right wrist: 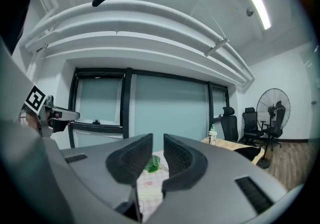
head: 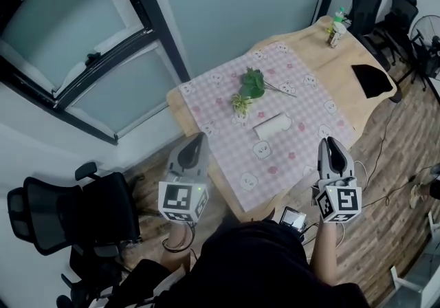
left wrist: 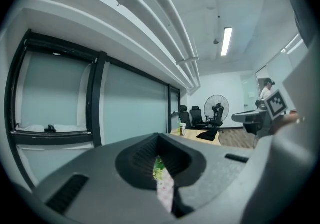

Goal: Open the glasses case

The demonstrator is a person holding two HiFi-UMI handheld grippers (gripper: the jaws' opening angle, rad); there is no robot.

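A cream glasses case [head: 270, 126] lies shut on the pink checked cloth [head: 234, 155], near the middle of the wooden table [head: 357, 104]. Both grippers hover at the table's near end, well short of the case. My left gripper [head: 200, 136] hangs off the table's left edge; in the left gripper view [left wrist: 159, 160] its pads meet with nothing between them. My right gripper [head: 330, 141] is over the near right edge; in the right gripper view [right wrist: 158, 155] a narrow gap separates its pads and nothing is in it. The case is hidden in both gripper views.
A green leafy sprig [head: 251, 86] lies on the cloth beyond the case. A bottle [head: 336, 28] stands at the table's far end, and a black pouch [head: 372, 80] lies on the right side. Black office chairs [head: 69, 221] stand on the floor at left and far right.
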